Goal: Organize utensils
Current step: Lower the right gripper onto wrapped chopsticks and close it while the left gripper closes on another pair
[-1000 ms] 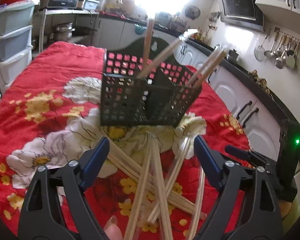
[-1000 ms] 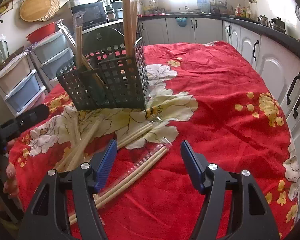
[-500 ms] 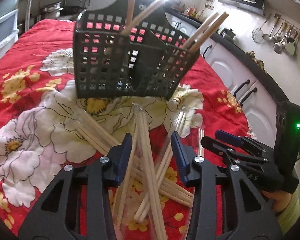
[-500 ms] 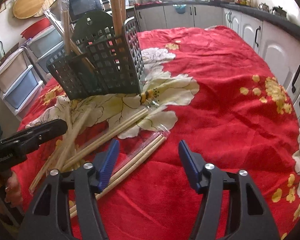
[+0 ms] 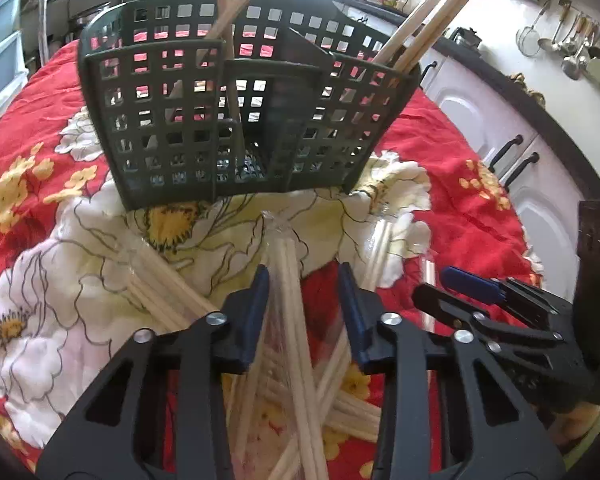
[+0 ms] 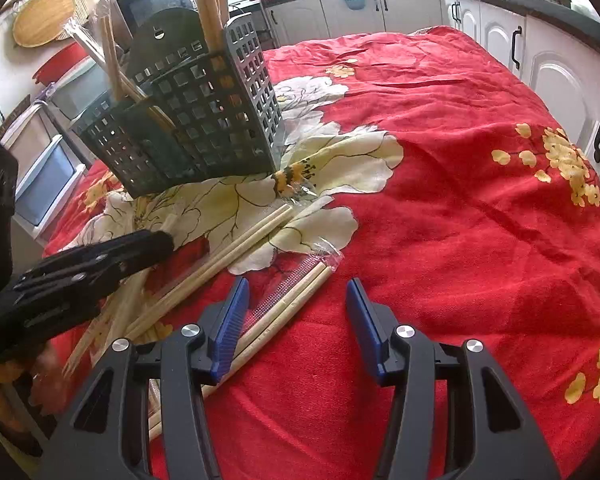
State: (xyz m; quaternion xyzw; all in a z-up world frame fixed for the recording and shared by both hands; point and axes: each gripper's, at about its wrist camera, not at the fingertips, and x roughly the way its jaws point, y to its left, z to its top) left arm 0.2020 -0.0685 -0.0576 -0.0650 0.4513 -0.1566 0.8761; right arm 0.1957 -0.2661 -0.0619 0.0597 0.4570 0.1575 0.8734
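Note:
A dark green perforated utensil caddy (image 5: pixel 236 120) stands on the red floral tablecloth, with several wrapped chopstick pairs upright in it; it also shows in the right wrist view (image 6: pixel 196 120). More plastic-wrapped chopsticks (image 5: pixel 168 292) lie in a pile in front of it. My left gripper (image 5: pixel 302 300) has its jaws narrowed around one wrapped pair of chopsticks (image 5: pixel 290 280), with a small gap still showing. My right gripper (image 6: pixel 296 312) is open and empty, low over another wrapped pair (image 6: pixel 296 300). The left gripper also shows in the right wrist view (image 6: pixel 100 264).
The red floral cloth (image 6: pixel 460 200) covers the table. White kitchen cabinets (image 6: pixel 560 72) run along the right and back. Plastic drawers (image 6: pixel 48 160) stand to the left. Ladles hang on the wall (image 5: pixel 572 52). The right gripper shows in the left wrist view (image 5: pixel 480 300).
My left gripper has moved forward toward the caddy and its jaws have closed in around a wrapped chopstick pair. My right gripper has moved slightly forward and stayed open.

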